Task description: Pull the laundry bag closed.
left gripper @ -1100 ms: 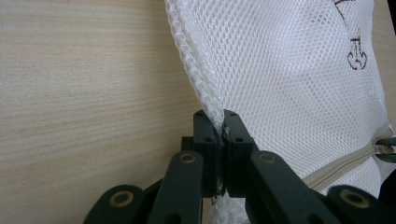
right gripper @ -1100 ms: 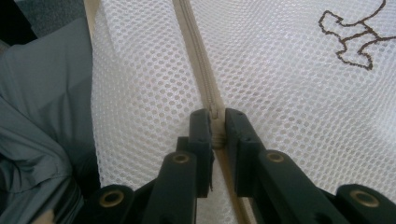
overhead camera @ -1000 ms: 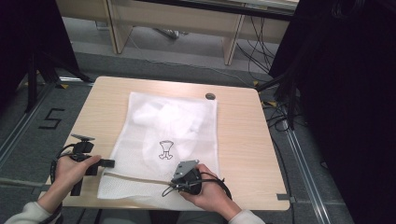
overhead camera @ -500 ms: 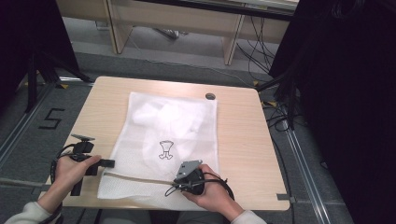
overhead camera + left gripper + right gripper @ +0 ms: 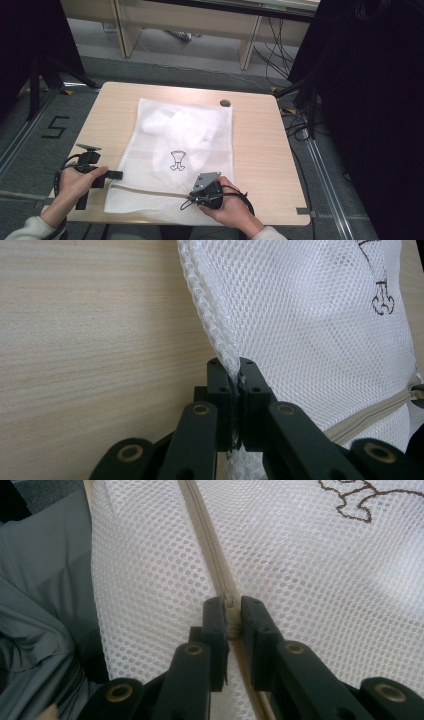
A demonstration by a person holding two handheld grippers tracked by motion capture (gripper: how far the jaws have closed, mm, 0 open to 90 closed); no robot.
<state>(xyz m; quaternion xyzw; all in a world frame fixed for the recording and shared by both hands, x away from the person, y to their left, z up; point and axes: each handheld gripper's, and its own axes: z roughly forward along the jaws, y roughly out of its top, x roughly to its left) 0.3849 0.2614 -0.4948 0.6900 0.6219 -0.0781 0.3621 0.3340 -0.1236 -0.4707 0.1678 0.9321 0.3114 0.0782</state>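
Note:
A white mesh laundry bag (image 5: 185, 135) with a small brown emblem (image 5: 177, 160) lies flat on the wooden table (image 5: 260, 150). A beige zipper (image 5: 150, 191) runs across its near end. At the bag's left edge, my left gripper (image 5: 119, 175) is shut on the mesh rim; the left gripper view shows the hem (image 5: 220, 347) pinched between the jaws of that gripper (image 5: 235, 371). My right gripper (image 5: 192, 196) sits on the zipper near the front edge. In the right gripper view, the right gripper (image 5: 230, 611) is shut on the zipper pull (image 5: 229, 602), with zipper tape (image 5: 205, 525) running ahead.
A small dark round disc (image 5: 225, 103) is set in the table past the bag's far right corner. The person's grey clothing (image 5: 40, 605) lies just beyond the table's front edge. Cables (image 5: 300, 125) trail on the floor at the right.
The right gripper has crept slightly to the right along the zipper line. The left gripper and the bag have held still.

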